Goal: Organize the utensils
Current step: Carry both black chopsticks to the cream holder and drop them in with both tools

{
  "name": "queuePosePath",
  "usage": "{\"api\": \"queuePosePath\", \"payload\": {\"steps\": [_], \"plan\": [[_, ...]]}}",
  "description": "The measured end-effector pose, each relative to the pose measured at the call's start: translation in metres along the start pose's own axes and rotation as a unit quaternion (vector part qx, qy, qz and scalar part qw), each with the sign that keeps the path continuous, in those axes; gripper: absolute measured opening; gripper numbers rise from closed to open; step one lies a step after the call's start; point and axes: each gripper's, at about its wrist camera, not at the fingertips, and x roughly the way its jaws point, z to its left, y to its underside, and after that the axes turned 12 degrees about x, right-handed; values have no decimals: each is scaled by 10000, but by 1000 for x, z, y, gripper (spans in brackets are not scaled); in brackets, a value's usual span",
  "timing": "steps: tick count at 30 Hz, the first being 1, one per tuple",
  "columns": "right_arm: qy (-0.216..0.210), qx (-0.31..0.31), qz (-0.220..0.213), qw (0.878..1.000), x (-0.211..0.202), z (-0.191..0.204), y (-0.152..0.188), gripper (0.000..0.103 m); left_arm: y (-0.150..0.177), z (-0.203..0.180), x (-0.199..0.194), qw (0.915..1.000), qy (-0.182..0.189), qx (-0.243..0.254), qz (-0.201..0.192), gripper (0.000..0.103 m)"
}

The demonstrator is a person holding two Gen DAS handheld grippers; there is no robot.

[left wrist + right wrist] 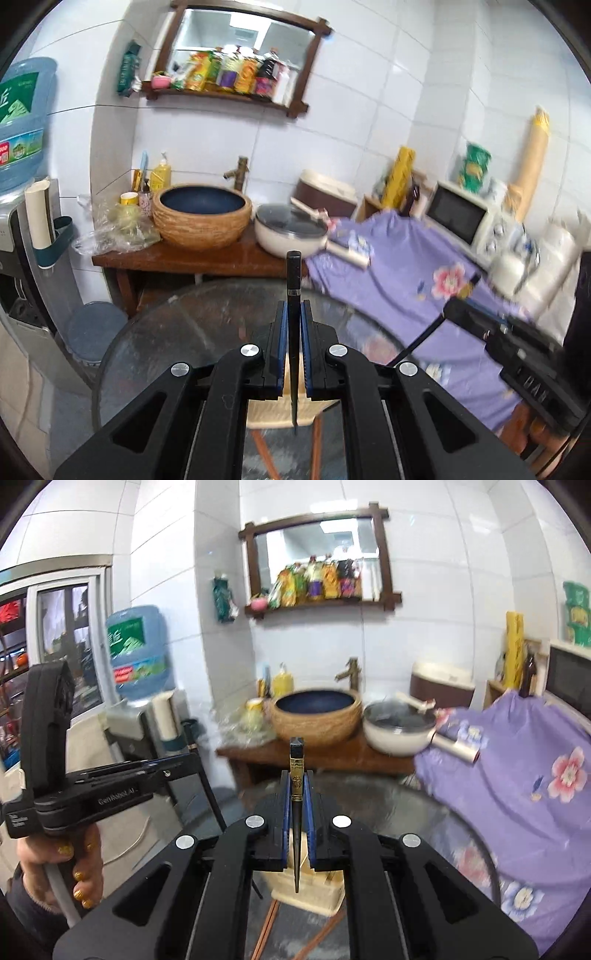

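My left gripper is shut on a black chopstick that stands upright between its blue pads, its thin tip pointing down over a pale wooden holder on the round glass table. My right gripper is shut on a second black chopstick with a gold band, also upright, its tip above the same holder. The left gripper also shows in the right wrist view, held in a hand at the left. The right gripper shows blurred in the left wrist view at the right.
Behind the table a wooden counter carries a woven basin, a white pan and plastic bags. A purple floral cloth covers the right side, with a microwave behind. A water dispenser stands at the left.
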Motion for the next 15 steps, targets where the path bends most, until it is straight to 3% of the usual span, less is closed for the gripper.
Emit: {"api": "queuePosePath", "payload": {"steps": [6,10,15], "plan": [[145,-109,-219,9996,30,1,-6,8,-13,-1,23,9989,-353,-53,-290,7],[213,-32,51,9998,58,-7,18,8,10,-7,46,9975,-649,-21,-270,7],[356,-76,288,9989,82,-17,52,8,44,-4,68,9975,-705,-51,-79,7]]}}
